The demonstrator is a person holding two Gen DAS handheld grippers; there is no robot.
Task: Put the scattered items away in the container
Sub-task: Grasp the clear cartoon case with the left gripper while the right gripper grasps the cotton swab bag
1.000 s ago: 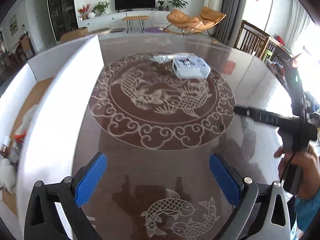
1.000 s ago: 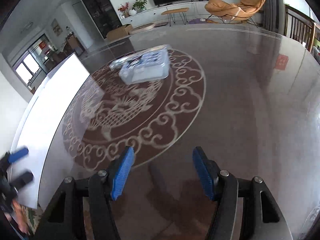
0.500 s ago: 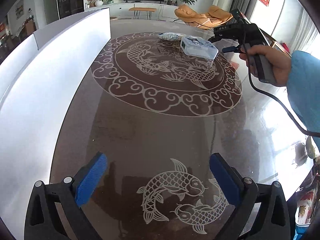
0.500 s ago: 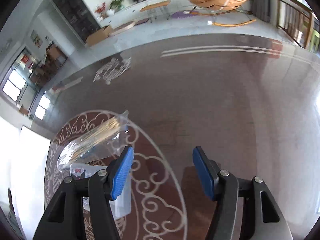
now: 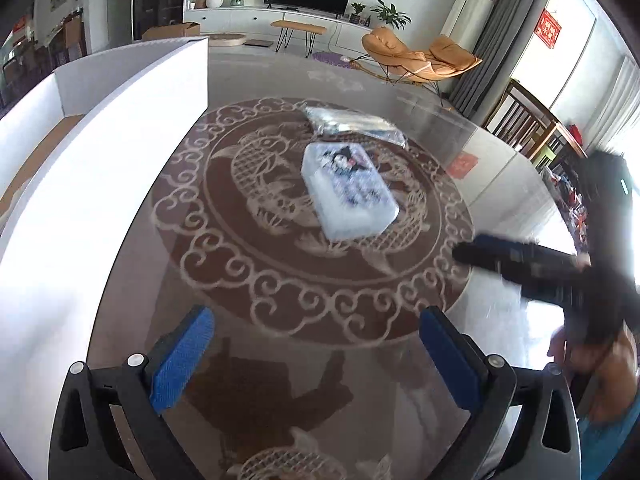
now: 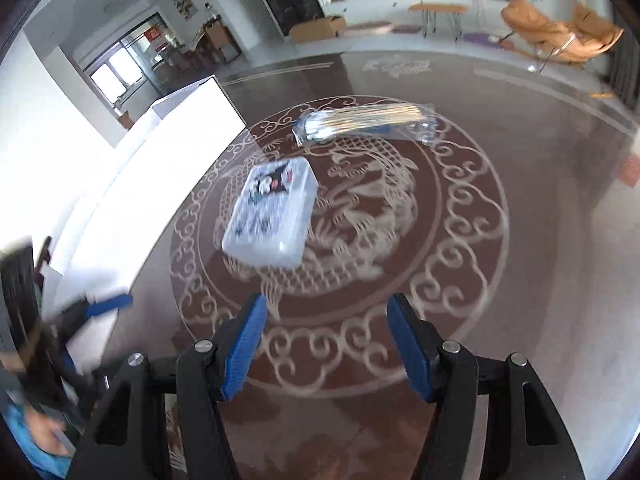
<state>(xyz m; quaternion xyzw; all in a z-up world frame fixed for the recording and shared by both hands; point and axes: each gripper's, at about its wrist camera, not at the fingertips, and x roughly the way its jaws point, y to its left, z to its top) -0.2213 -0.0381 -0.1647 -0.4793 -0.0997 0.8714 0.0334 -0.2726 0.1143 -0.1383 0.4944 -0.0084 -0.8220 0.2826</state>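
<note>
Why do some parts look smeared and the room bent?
Left wrist view: the right gripper is motion-blurred, the plastic box slightly soft. Right wrist view: the left gripper smears; window glare whitens the container. Fisheye lenses curve both.

The case [image 6: 270, 216] lay flat near the middle of the desk [image 6: 520, 280], with bare glass on every side of it. Toward the right tool [image 6: 324, 344], whose jaws stood apart with nothing between them, the desk lay open up to the case. Beyond the case lay the bag [image 6: 364, 124], apart from it, a strip of desk between the two. Left of the case rose the white box [image 5: 120, 152] wall, near but not touching. The left tool [image 5: 316, 356], jaws wide and empty, had open desk before it; the right tool's dark body crossed the space right of the case.
</note>
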